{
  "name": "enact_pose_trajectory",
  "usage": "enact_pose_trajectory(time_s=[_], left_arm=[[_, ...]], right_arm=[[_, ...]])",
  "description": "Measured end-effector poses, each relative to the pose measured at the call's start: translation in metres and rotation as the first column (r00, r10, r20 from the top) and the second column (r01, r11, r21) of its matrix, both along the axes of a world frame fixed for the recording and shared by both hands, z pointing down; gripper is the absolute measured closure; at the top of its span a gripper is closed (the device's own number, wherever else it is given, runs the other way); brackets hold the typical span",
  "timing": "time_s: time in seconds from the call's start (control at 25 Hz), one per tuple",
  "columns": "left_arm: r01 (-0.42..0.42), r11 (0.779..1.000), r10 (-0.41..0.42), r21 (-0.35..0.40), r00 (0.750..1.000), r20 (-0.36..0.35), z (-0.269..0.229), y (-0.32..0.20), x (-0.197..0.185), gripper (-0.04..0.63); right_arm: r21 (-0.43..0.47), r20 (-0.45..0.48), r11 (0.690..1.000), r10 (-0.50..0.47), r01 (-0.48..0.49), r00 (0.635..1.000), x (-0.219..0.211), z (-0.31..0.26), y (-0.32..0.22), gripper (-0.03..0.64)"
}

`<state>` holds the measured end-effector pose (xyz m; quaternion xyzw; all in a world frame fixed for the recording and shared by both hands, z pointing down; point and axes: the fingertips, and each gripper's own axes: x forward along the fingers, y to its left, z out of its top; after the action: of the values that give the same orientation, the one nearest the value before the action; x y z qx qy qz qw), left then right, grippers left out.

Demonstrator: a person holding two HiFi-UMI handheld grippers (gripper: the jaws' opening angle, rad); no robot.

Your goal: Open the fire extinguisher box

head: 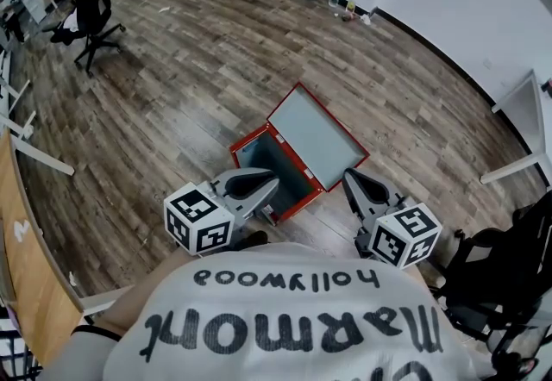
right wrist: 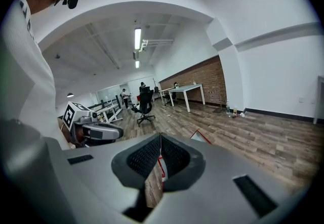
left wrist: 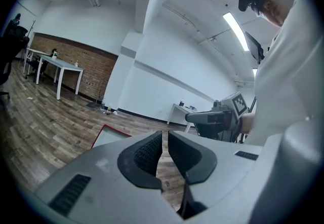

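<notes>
My left hand-held gripper (left wrist: pixel 165 139) and right hand-held gripper (right wrist: pixel 160 139) have smooth, matt grey plastic shells, and their black pads (left wrist: pixel 147 152) are finely ribbed and rough. The fire extinguisher box (head: pixel 259 157) looks like red-painted metal, and its lid (head: pixel 316 138) carries a pale, smooth panel. The floor (head: pixel 198 52) is wood-look plank with a low sheen. My shirt (head: pixel 285 327) is white printed cloth.

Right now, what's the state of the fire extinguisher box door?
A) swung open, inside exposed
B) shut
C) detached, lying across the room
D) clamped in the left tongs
A: in the head view the red-framed door lies swung out beside the fire extinguisher box, still joined along one edge, with the inside showing. The left gripper has nothing between its tongs.
</notes>
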<state>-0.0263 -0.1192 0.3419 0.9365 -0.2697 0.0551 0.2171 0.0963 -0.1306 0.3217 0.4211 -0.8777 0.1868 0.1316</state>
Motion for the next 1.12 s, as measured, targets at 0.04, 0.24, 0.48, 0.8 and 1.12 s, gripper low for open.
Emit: enact_pose_trajectory(time_s=[0.04, 0.24, 0.48, 0.8, 1.12], left_arm=[[0.0, 1.0, 0.0, -0.001, 1.0, 0.005, 0.001, 0.0, -0.001, 0.555], [0.008, 1.0, -0.008, -0.011, 1.0, 0.012, 0.005, -0.001, -0.003, 0.555], [0.013, 1.0, -0.013, -0.028, 1.0, 0.006, 0.009, -0.001, -0.005, 0.555], [0.012, 0.999, -0.011, -0.036, 1.0, 0.008, 0.012, 0.001, -0.003, 0.555], [0.015, 0.999, -0.014, -0.042, 1.0, 0.012, 0.015, 0.0, -0.006, 0.555]], right_arm=[[-0.004, -0.005, 1.0, 0.002, -0.002, 1.0, 0.001, 0.002, 0.0, 0.607], [-0.005, -0.035, 1.0, 0.006, -0.006, 0.999, 0.004, 0.007, -0.002, 0.607], [-0.008, -0.068, 1.0, -0.012, 0.012, 0.998, 0.001, 0.011, 0.001, 0.607], [-0.019, -0.069, 1.0, -0.004, 0.002, 0.998, 0.005, 0.016, 0.003, 0.607], [-0.036, -0.06, 0.999, -0.014, 0.012, 0.998, 0.005, 0.02, 0.004, 0.607]])
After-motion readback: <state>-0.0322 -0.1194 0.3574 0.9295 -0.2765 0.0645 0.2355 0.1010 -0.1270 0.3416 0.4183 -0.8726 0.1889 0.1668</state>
